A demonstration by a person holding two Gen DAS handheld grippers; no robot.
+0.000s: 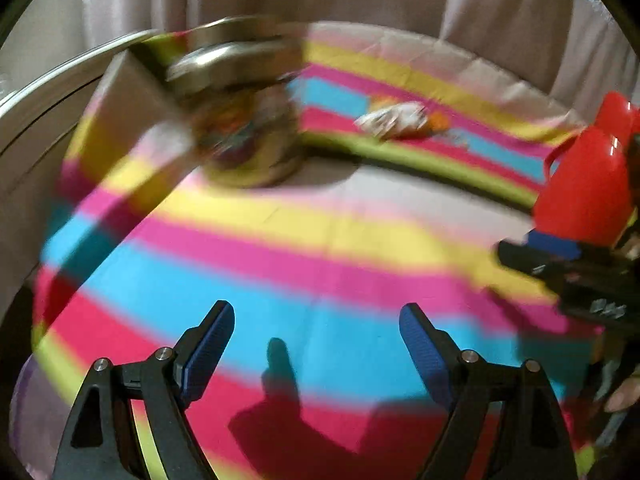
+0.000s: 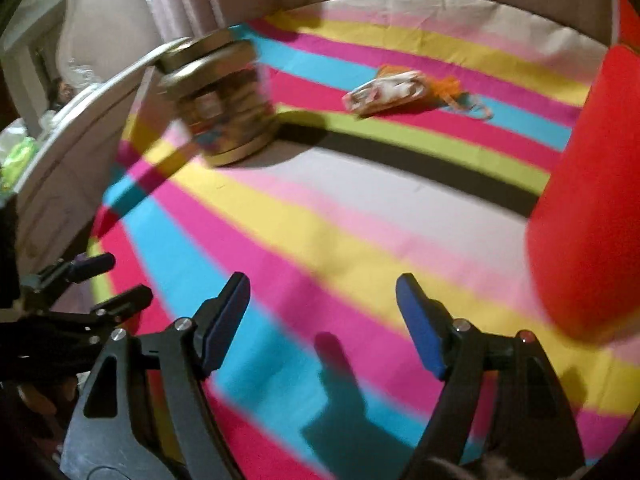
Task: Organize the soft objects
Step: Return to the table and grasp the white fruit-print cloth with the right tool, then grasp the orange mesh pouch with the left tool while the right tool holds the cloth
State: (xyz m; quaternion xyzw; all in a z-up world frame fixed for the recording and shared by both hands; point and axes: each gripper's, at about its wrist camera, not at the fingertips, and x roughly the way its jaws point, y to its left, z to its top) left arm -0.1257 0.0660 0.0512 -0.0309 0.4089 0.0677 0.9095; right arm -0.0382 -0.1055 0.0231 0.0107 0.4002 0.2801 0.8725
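A small white and orange soft object (image 1: 394, 120) (image 2: 386, 92) with a thin strap lies on the striped cloth toward the back. My left gripper (image 1: 316, 330) is open and empty, low over the cloth near its front. My right gripper (image 2: 323, 306) is open and empty too, also near the front. The right gripper shows at the right edge of the left wrist view (image 1: 568, 268). The left gripper shows at the left edge of the right wrist view (image 2: 100, 280). Both views are blurred by motion.
A round container (image 1: 244, 120) (image 2: 224, 100) with a metal lid stands at the back left. A red plastic jug (image 1: 588, 184) (image 2: 588, 200) stands at the right. The striped cloth (image 1: 320, 240) (image 2: 320, 208) covers the table. Curtains hang behind.
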